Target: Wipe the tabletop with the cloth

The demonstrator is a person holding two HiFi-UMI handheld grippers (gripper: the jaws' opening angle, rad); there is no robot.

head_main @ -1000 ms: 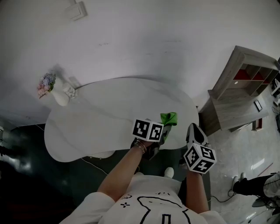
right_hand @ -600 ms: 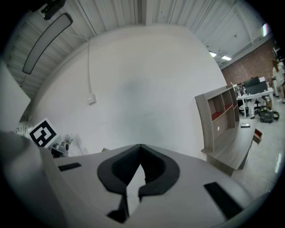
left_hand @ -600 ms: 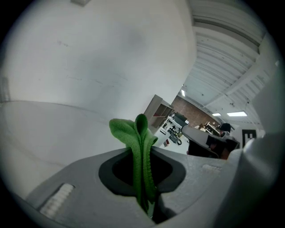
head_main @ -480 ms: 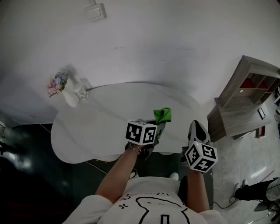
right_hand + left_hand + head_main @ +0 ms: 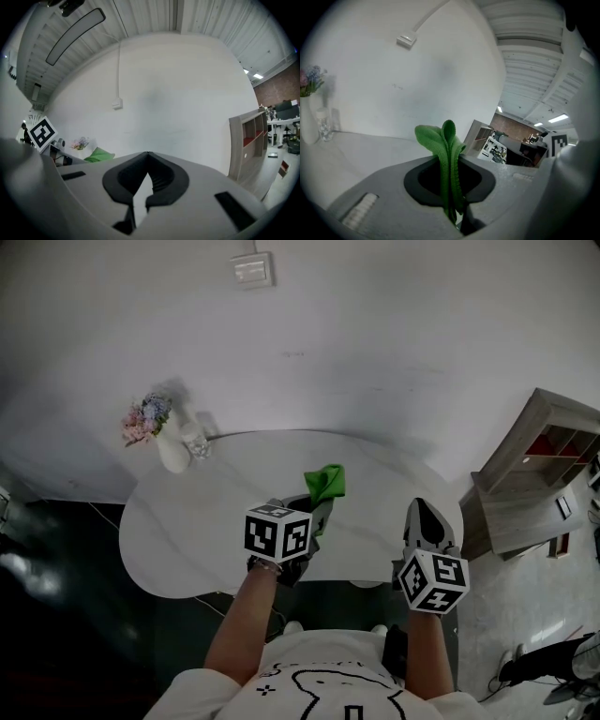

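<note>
A plain white wall (image 5: 394,334) fills the background, with a small white wall plate (image 5: 253,269) high up. Below it lies the white, round-cornered tabletop (image 5: 216,512), its far edge close against the wall.

The only print in view is the black-and-white square markers on your two gripper cubes and a black line drawing on your white shirt (image 5: 328,681); none of it reads as lettering.

Your left gripper (image 5: 319,512) sits over the near edge of the table, right of its middle. Its jaws are clamped tight on the green cloth (image 5: 325,482). The folded cloth is pinched between them and its free end bunches out past the tips, over the table. You cannot tell from these views whether it touches the surface.

Your right gripper (image 5: 424,512) is at the table's right end, well apart from the cloth. Its cube hangs out past the near edge, and its jaws meet at the tips with nothing between them.

To the left of the cloth the tabletop runs bare up to the far left corner. There a white vase (image 5: 171,454) of flowers (image 5: 145,416) and a small glass (image 5: 197,442) stand just beside each other by the wall. A wooden shelf unit (image 5: 539,474) stands near the table's right end, with pale floor between them.
</note>
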